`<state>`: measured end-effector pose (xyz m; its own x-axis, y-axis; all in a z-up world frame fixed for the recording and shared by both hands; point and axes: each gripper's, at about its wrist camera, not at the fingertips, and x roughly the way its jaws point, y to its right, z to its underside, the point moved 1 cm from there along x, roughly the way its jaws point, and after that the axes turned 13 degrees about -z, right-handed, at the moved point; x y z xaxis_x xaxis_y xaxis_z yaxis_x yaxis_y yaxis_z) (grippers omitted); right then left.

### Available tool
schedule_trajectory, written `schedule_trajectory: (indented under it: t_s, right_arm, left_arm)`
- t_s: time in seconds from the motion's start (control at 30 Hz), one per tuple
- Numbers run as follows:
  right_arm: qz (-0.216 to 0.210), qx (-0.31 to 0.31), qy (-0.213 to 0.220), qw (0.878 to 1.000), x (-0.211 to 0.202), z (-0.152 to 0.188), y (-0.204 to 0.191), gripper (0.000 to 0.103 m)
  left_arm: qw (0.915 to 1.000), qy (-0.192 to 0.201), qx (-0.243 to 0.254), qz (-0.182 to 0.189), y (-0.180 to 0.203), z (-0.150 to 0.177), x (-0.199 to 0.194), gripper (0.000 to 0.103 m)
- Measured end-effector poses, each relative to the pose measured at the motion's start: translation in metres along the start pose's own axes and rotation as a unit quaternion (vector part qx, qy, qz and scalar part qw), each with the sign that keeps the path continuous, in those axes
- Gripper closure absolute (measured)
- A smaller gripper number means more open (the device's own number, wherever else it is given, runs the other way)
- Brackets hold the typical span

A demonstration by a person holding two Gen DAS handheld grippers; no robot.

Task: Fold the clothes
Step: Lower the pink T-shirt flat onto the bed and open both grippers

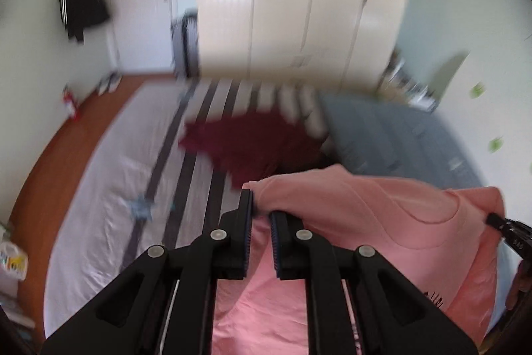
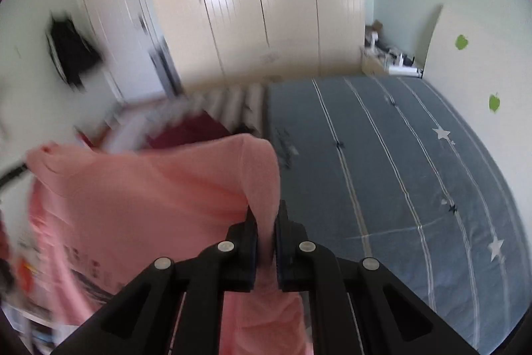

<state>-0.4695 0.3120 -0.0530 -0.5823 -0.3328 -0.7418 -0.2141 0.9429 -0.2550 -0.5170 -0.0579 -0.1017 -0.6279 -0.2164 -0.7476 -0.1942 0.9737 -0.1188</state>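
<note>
Both tongs are nearly pressed together on one pink shirt (image 1: 382,222): the left tongs (image 1: 261,215) pinch one corner of it, the right tongs (image 2: 266,222) pinch a fold at the other, so it hangs stretched between them above the bed (image 2: 399,172). One dark red garment (image 1: 252,142) lies on the bed beyond, and one black garment (image 1: 79,2) hangs on the wall.

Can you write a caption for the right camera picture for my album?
Right tool pinches a pink shirt held up over the star-patterned blue bed cover.
</note>
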Motion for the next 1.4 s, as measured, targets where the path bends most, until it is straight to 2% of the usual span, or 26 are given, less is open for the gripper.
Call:
schedule_trajectory:
  t_s: [0.13,0.2,0.3,0.4,0.43,0.47,0.5,0.53,0.57,0.63,0.7,0.83,0.97,1.07,1.13,1.2,1.23,1.27,1.3,1.33,1.4]
  right_arm:
    - [0.043,0.01,-0.057,0.997,0.154,0.028,0.032,0.096]
    - [0.057,0.012,-0.072,0.996,0.207,0.045,0.044,0.096]
    - [0.066,0.005,-0.077,0.995,0.254,0.058,0.057,0.096]
    - [0.07,-0.008,-0.083,0.994,0.292,0.058,0.067,0.096]
    - [0.067,-0.007,-0.086,0.994,0.288,0.064,0.07,0.094]
    - [0.064,-0.005,-0.09,0.994,0.282,0.071,0.073,0.093]
    - [0.06,-0.002,-0.093,0.994,0.277,0.078,0.076,0.084]
    - [0.057,0.0,-0.097,0.994,0.271,0.085,0.078,0.069]
    - [0.054,0.003,-0.1,0.994,0.265,0.092,0.081,0.065]
    - [0.047,0.007,-0.107,0.993,0.254,0.106,0.087,0.064]
    - [0.04,0.012,-0.114,0.993,0.242,0.12,0.092,0.063]
    - [0.027,0.022,-0.128,0.991,0.219,0.148,0.103,0.06]
    - [0.014,0.031,-0.142,0.989,0.196,0.175,0.114,0.059]
    - [0.002,0.05,-0.15,0.987,0.19,0.196,0.121,0.059]
    - [-0.004,0.056,-0.144,0.988,0.19,0.201,0.122,0.059]
    - [-0.005,0.054,-0.137,0.989,0.191,0.201,0.123,0.06]
    - [-0.006,0.052,-0.133,0.99,0.191,0.201,0.124,0.06]
    - [-0.008,0.047,-0.131,0.99,0.192,0.2,0.122,0.063]
    - [-0.01,0.04,-0.129,0.991,0.193,0.198,0.121,0.081]
    - [-0.007,0.03,-0.131,0.991,0.192,0.196,0.118,0.101]
    - [0.013,0.023,-0.126,0.992,0.191,0.183,0.129,0.101]
  left_arm:
    - [0.9967,-0.075,0.017,-0.027,0.036,0.054,0.137,0.095]
    - [0.9939,-0.103,0.015,-0.037,0.043,0.08,0.189,0.095]
    - [0.9926,-0.115,0.004,-0.039,0.047,0.106,0.244,0.094]
    - [0.9936,-0.107,-0.012,-0.035,0.049,0.108,0.268,0.09]
    - [0.9938,-0.105,-0.019,-0.034,0.048,0.105,0.274,0.089]
    - [0.9931,-0.109,-0.025,-0.033,0.047,0.101,0.278,0.079]
    - [0.9916,-0.123,-0.03,-0.027,0.042,0.098,0.279,0.059]
    - [0.9896,-0.138,-0.034,-0.02,0.038,0.094,0.28,0.049]
    - [0.9893,-0.141,-0.037,-0.006,0.03,0.091,0.27,0.039]
    - [0.9917,-0.123,-0.034,0.017,0.017,0.102,0.245,0.034]
    - [0.9936,-0.112,-0.019,0.003,0.0,0.115,0.223,0.029]
    - [0.9926,-0.121,-0.012,-0.01,-0.033,0.165,0.194,0.029]
    - [0.9902,-0.136,0.002,-0.03,-0.039,0.213,0.183,0.029]
    - [0.9867,-0.159,-0.03,-0.017,-0.041,0.235,0.185,0.032]
    - [0.9901,-0.137,-0.023,-0.02,-0.035,0.24,0.18,0.038]
    - [0.9915,-0.13,-0.01,-0.009,-0.026,0.241,0.179,0.061]
    - [0.9917,-0.129,-0.004,-0.003,-0.022,0.241,0.177,0.067]
    - [0.9918,-0.128,0.0,-0.002,-0.019,0.239,0.177,0.081]
    - [0.9917,-0.129,0.0,-0.005,-0.019,0.237,0.176,0.099]
    - [0.9912,-0.132,-0.008,-0.003,-0.022,0.235,0.176,0.1]
    - [0.9904,-0.136,-0.029,0.0,-0.029,0.229,0.176,0.1]
